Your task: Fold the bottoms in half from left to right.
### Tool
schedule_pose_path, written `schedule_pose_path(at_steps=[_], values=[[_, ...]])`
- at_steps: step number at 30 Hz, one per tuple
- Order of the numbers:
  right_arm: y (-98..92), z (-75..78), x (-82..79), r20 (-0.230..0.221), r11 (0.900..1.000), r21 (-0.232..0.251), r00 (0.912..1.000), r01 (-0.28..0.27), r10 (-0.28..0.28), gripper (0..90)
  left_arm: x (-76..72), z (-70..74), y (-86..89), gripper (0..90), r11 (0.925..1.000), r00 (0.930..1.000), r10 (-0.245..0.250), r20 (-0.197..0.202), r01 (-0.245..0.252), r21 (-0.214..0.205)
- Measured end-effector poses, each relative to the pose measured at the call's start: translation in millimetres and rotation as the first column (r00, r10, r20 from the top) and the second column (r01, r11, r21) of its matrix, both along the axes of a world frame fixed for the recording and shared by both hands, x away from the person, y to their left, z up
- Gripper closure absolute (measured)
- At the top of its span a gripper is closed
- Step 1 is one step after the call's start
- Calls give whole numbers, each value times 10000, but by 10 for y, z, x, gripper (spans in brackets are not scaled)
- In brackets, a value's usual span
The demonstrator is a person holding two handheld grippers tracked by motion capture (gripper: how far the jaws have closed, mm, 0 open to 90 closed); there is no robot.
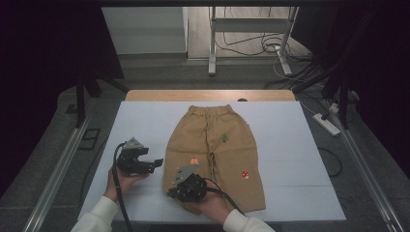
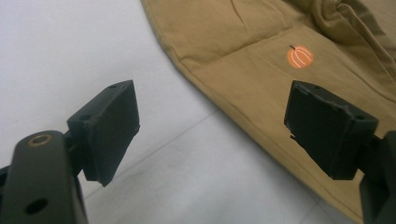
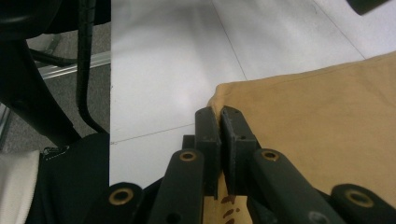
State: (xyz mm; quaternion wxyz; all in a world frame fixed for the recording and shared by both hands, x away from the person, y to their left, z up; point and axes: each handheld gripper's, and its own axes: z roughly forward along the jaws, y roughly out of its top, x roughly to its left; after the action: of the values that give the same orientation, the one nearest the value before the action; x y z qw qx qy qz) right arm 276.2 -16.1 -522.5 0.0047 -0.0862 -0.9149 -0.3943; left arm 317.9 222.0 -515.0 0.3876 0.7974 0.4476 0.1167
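Note:
Tan children's trousers lie flat on the white table, waistband at the far end. They carry an orange pumpkin patch, a green patch and a red mushroom patch. My right gripper is at the near left hem corner, and its jaws are shut on the edge of the tan cloth. My left gripper is held just left of the trousers. In its own view the left gripper is open over bare table, with the trouser edge and the pumpkin patch just beyond.
A wooden strip shows at the table's far edge. Metal rails run along both sides. Behind the table stand a metal frame, loose cables and a power strip on the floor. A cable trails beside the right gripper.

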Motion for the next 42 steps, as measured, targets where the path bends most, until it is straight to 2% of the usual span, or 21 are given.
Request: schedule_pose_path(at_steps=[7, 18, 22, 26, 29, 42], values=[[-8, 11, 8, -37, 10000, -6, 10000, -23, 23, 850, 162, 20, -87, 180, 9998, 9998, -165, -105, 165, -71], [-11, 7, 4, -9, 10000, -20, 10000, -6, 6, 851, 442, 39, -174, 180, 9998, 9997, -142, -210, 139, -105], [-14, 11, 1, -22, 10000, -18, 10000, 16, -16, 851, 533, 25, -229, 180, 9997, 9992, -223, -317, 224, 16], [-12, 6, -1, -17, 10000, -30, 10000, 11, -11, 851, 615, 10, -269, 180, 9989, 9987, -327, -403, 341, 328], [-11, 2, -1, -12, 10000, -71, 10000, 14, -14, 851, 674, 9, -283, 190, 9991, 9983, -342, -472, 353, 224], [-8, -13, -5, -22, 10000, -61, 10000, -5, 5, 852, 964, -63, -381, 183, 9988, 9970, -243, -736, 274, 411]])
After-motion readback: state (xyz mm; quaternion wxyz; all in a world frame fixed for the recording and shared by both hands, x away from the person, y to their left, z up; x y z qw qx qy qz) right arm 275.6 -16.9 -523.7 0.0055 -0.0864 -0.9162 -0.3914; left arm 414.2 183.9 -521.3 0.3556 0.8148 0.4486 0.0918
